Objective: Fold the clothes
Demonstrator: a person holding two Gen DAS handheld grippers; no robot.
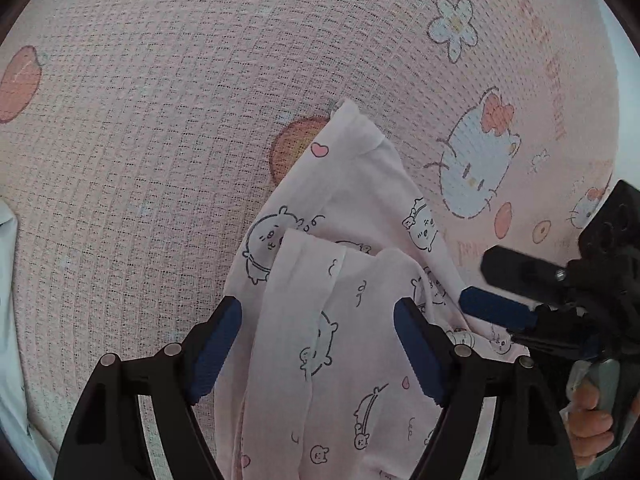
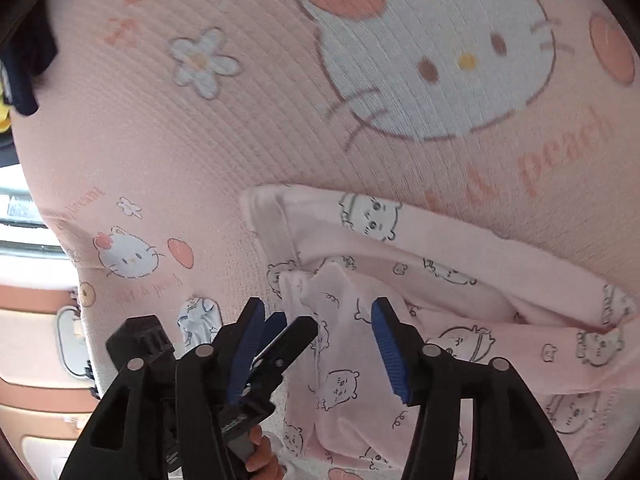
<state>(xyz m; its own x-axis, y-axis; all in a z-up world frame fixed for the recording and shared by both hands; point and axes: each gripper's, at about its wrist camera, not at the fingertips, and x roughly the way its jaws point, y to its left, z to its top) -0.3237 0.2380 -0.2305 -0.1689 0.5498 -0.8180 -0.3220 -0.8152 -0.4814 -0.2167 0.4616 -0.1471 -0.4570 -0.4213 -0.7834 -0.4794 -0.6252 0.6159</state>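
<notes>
Your pink garment [image 1: 352,240] lies on the pink blanket [image 1: 160,160], partly folded, with a narrow flap doubled over its middle. Take the big cat face [image 1: 476,164] printed on the blanket as your landmark: the garment sits just beside it, on the side nearer you, with one corner reaching up toward the orange fruit print next to that face.

Your left gripper [image 1: 318,344] hangs over the garment with its jaws apart. The folded flap runs between them, but the pads do not press on it. Your right gripper [image 2: 318,344] is likewise spread, its pads clear of the cloth, with a loose white-pink tip of fabric [image 2: 328,280] just ahead of its fingers.

In the left view the garment's long axis runs from under your left jaws away toward the fruit print, so its free far end lies straight ahead of that gripper. Your two grippers are almost touching at the near end, both closer to you than the cat face. Neither is clearly nearer the far corner. I judge the next fold needs one of them to travel along that axis before pinching.
</notes>
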